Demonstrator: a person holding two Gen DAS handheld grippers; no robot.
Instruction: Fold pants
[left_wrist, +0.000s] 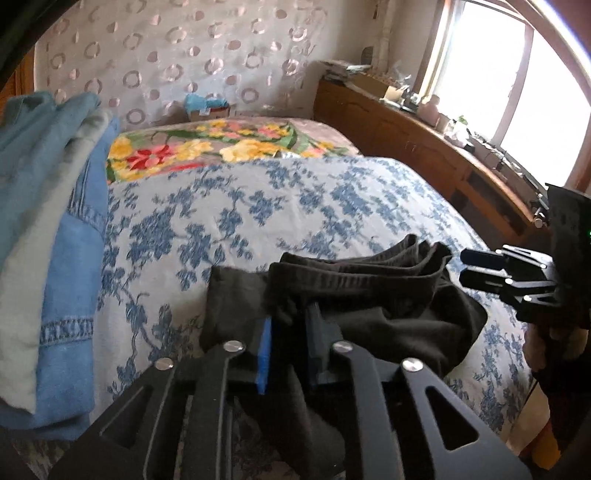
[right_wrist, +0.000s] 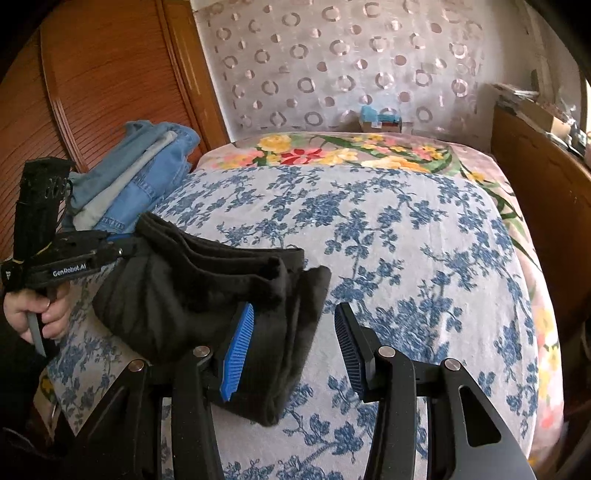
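Observation:
The black pants (left_wrist: 369, 295) lie bunched in several folds on the blue-flowered bed cover (left_wrist: 258, 206). My left gripper (left_wrist: 291, 317) is shut on a pinch of their fabric, with the blue pads close together and cloth hanging down between them. In the right wrist view the same left gripper (right_wrist: 129, 240) holds the far left end of the pants (right_wrist: 166, 295), with a hand (right_wrist: 40, 314) on its handle. My right gripper (right_wrist: 295, 310) stands open at the other end of the pants. Their folded end rests against its left pad (right_wrist: 238, 350) and reaches into the gap. In the left wrist view the right gripper (left_wrist: 476, 269) sits just off the pants' right edge.
A stack of folded denim and pale clothes (right_wrist: 140, 177) sits at the bed's left side by a wooden wardrobe door (right_wrist: 92, 92). A wooden cabinet (left_wrist: 424, 147) with clutter runs under the window on the right. A small box (right_wrist: 380, 120) stands at the head of the bed.

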